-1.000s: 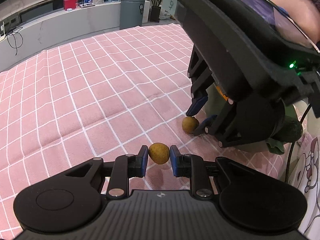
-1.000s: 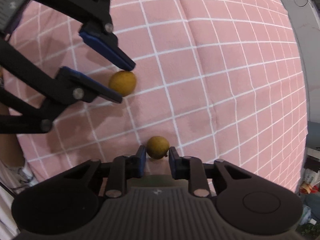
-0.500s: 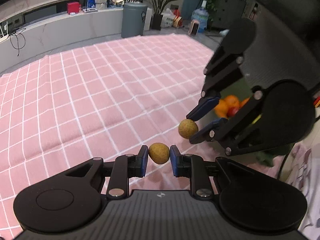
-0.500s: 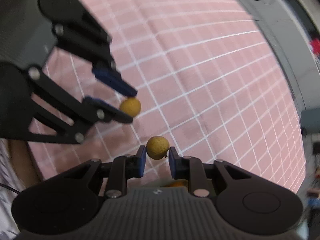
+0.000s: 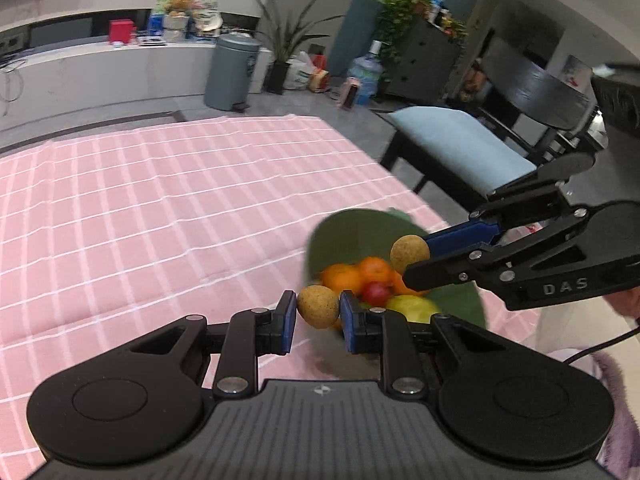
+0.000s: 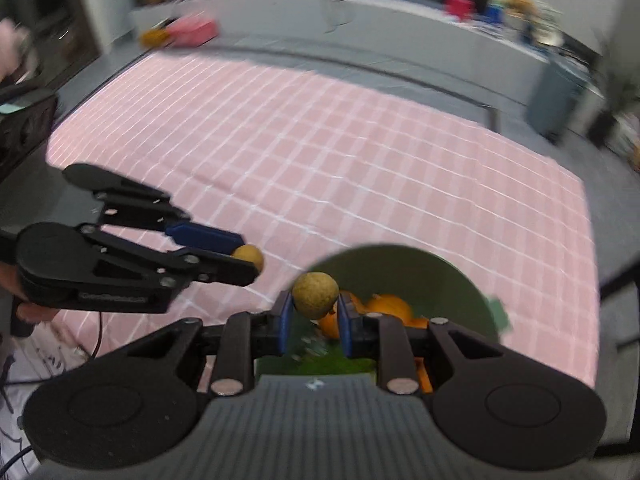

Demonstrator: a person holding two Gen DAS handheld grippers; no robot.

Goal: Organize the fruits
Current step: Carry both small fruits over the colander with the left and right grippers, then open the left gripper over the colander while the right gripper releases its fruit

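My left gripper (image 5: pixel 318 314) is shut on a small round tan fruit (image 5: pixel 318 306), held in the air just left of a green bowl (image 5: pixel 348 236). The bowl holds oranges (image 5: pixel 352 276), a red fruit (image 5: pixel 376 293) and a yellow-green fruit (image 5: pixel 412 308). My right gripper (image 6: pixel 314 312) is shut on a second tan fruit (image 6: pixel 315 294), held over the bowl's (image 6: pixel 452 284) near rim. The right gripper also shows in the left wrist view (image 5: pixel 416 254) above the bowl. The left gripper also shows in the right wrist view (image 6: pixel 248 258) left of the bowl.
The bowl stands on a pink checked tablecloth (image 5: pixel 160 208) near the table's right edge. A black chair with a light blue cushion (image 5: pixel 456 148) stands beyond that edge. A grey bin (image 5: pixel 232 72) and a counter are far behind.
Both grippers have lifted their tan fruits off the cloth and carried them to the green bowl, which has come fully into view.
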